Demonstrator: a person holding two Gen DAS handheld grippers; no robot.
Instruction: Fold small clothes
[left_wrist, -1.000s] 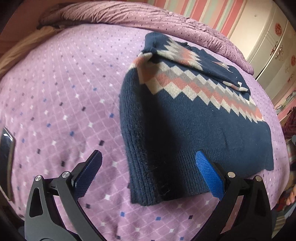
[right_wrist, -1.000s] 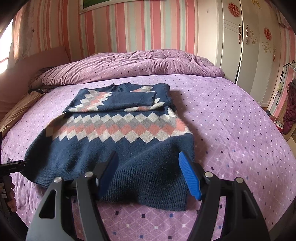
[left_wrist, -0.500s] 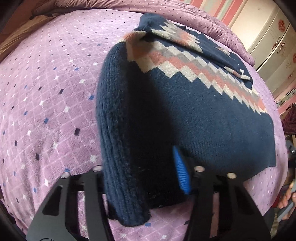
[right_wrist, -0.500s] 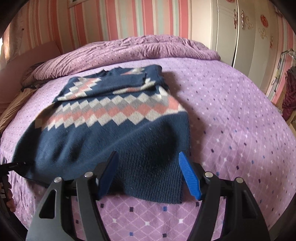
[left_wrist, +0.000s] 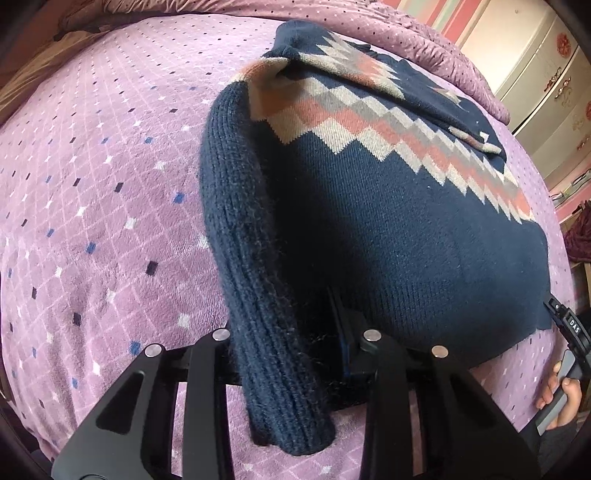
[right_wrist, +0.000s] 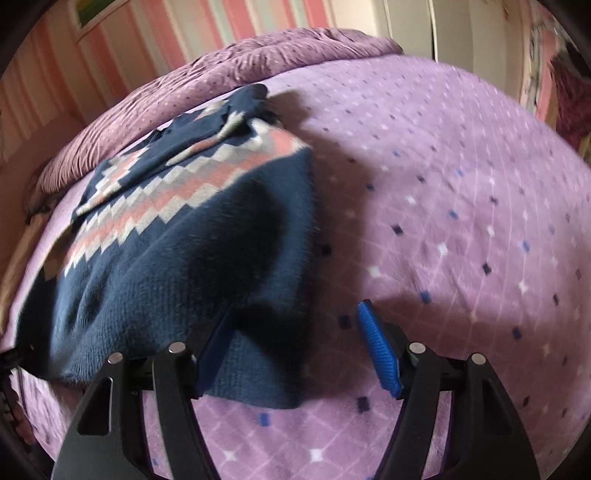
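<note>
A navy knit sweater (left_wrist: 388, 229) with a pink, grey and cream zigzag band lies flat on the purple bed cover (left_wrist: 92, 184), its sleeves folded across the chest. My left gripper (left_wrist: 288, 332) is closing its jaws on the sweater's near left hem corner; the ribbed edge bunches up between the fingers and hides the left pad. In the right wrist view the sweater (right_wrist: 177, 258) spreads to the left. My right gripper (right_wrist: 295, 317) stands open low over the near right hem corner, with the fabric reaching in beside its left pad and the right pad (right_wrist: 376, 350) over bare cover.
A rumpled purple duvet (right_wrist: 288, 55) is heaped at the head of the bed. A cream wardrobe (left_wrist: 535, 74) stands past the bed's right side. A hand (left_wrist: 565, 398) on the other gripper's handle shows at the right edge.
My left gripper has closed from wide open onto the sweater's left hem corner, which now bunches up. My right gripper has dropped and rolled towards the right hem corner, still open.
</note>
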